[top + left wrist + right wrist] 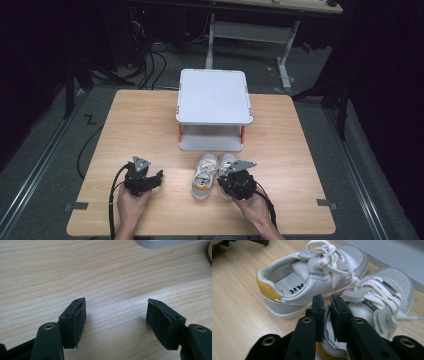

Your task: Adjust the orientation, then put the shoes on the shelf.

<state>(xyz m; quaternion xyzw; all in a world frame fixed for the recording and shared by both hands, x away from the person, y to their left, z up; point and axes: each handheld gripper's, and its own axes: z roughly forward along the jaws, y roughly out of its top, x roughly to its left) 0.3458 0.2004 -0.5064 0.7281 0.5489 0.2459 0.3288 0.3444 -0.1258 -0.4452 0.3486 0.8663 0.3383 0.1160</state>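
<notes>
A pair of small white shoes with yellow heels stands side by side on the wooden table [150, 125], toes toward a white stand. The left shoe [204, 176] [312, 282] stands free. The right shoe [227, 161] [387, 290] has my right gripper [229, 174] [327, 298] at its heel opening. Its jaws are a narrow gap apart, with the shoe's white collar edge in that gap and the pads not plainly pressing it. My left gripper [154, 176] [116, 305] rests low over bare wood left of the shoes, jaws wide apart and empty.
A white two-level stand [214, 95] [392, 255] with orange posts sits at the table's far middle, its lower shelf just beyond the shoe toes. Its base corner [160, 242] is ahead of the left gripper. Cables and desk legs lie on the dark floor behind.
</notes>
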